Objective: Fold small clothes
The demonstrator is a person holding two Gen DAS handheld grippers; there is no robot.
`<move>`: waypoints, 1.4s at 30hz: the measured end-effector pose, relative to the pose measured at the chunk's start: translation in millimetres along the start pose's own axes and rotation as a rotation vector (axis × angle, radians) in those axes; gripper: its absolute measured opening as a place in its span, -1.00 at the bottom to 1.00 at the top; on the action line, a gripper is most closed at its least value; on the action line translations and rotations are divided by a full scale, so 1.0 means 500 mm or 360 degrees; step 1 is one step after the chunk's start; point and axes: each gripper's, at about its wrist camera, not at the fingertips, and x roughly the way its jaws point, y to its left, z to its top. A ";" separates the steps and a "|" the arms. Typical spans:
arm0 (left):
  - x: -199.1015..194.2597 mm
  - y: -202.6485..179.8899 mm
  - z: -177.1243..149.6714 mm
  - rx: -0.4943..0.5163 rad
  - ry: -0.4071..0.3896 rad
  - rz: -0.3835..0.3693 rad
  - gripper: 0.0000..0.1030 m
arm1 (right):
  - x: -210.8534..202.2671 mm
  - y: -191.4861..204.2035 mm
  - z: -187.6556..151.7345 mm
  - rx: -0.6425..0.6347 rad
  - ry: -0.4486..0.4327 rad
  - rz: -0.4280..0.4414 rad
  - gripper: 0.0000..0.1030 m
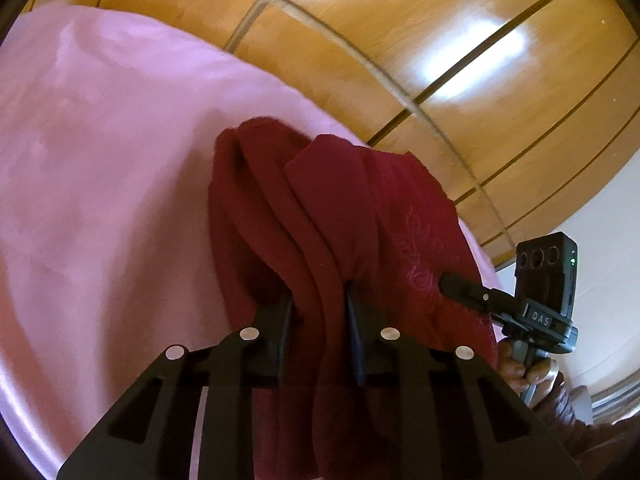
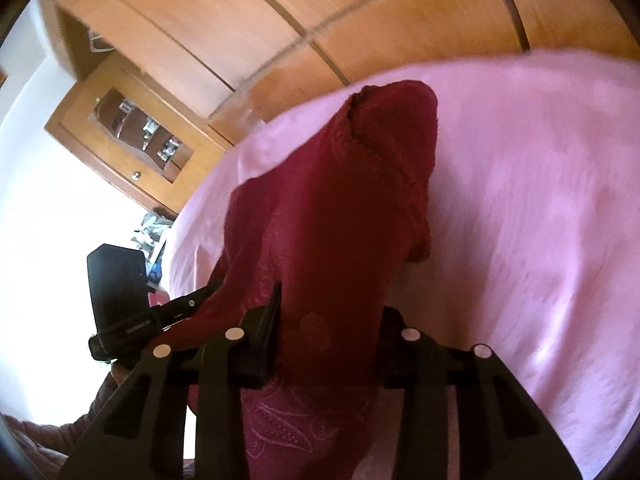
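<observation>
A dark red garment [image 1: 340, 208] with faint embroidery hangs bunched over the pink bedsheet [image 1: 100, 160]. My left gripper [image 1: 320, 304] is shut on a thick fold of it, with cloth packed between both fingers. In the right wrist view the same red garment [image 2: 328, 200] drapes down from my right gripper [image 2: 330, 304], which is shut on it; its right finger is mostly covered by cloth. Each gripper shows in the other's view, the right gripper [image 1: 464, 290] biting the garment's right edge and the left gripper [image 2: 192, 300] at its left edge.
Wooden wardrobe doors [image 1: 400, 40] stand behind the bed. A small wooden cabinet with a glass door [image 2: 140, 132] hangs on the white wall at left. A person's hand [image 1: 520, 372] grips the right handle. The pink sheet [image 2: 520, 200] spreads wide around the garment.
</observation>
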 end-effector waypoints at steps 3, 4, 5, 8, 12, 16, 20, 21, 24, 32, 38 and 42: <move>0.015 -0.033 0.030 -0.0003 -0.0040 -0.0062 -0.57 | -0.034 -0.001 0.035 -0.0067 -0.0070 -0.0051 -0.33; 0.027 -0.052 0.049 0.0016 -0.0053 -0.0077 -0.57 | -0.046 -0.007 0.049 -0.0085 -0.0096 -0.0076 -0.33; 0.035 -0.067 0.066 0.0036 -0.0060 -0.0087 -0.57 | -0.058 -0.014 0.064 -0.0095 -0.0124 -0.0100 -0.33; 0.085 -0.132 0.127 0.0132 -0.0081 -0.0100 -0.57 | -0.101 -0.045 0.116 -0.0136 -0.0226 -0.0191 -0.33; 0.184 -0.214 0.192 0.0276 -0.0059 -0.0017 -0.57 | -0.120 -0.127 0.163 -0.0121 -0.0287 -0.0376 -0.25; 0.312 -0.230 0.187 0.0381 0.0084 0.0293 -0.70 | -0.072 -0.245 0.154 0.0022 -0.0159 -0.0577 -0.11; 0.403 -0.193 0.139 0.0437 0.0198 0.0549 -0.69 | -0.054 -0.329 0.108 0.0188 -0.0159 -0.0569 0.24; 0.398 -0.192 0.137 0.0420 0.0181 0.0536 -0.69 | -0.057 -0.329 0.105 0.0207 -0.0171 -0.0556 0.25; 0.381 -0.205 0.148 0.0398 0.0155 0.0566 -0.69 | -0.071 -0.311 0.110 0.0184 -0.0175 -0.0614 0.37; 0.243 -0.299 0.137 0.0427 -0.0203 0.0444 -0.69 | -0.164 -0.215 0.093 0.0022 -0.0343 -0.0663 0.25; 0.290 -0.367 0.085 0.0624 -0.0092 0.0392 -0.69 | -0.122 -0.150 0.048 -0.0099 -0.0253 -0.0661 -0.01; 0.365 -0.302 0.067 0.0589 0.0062 0.0599 -0.63 | -0.046 -0.152 0.046 -0.0088 -0.0176 -0.0676 -0.01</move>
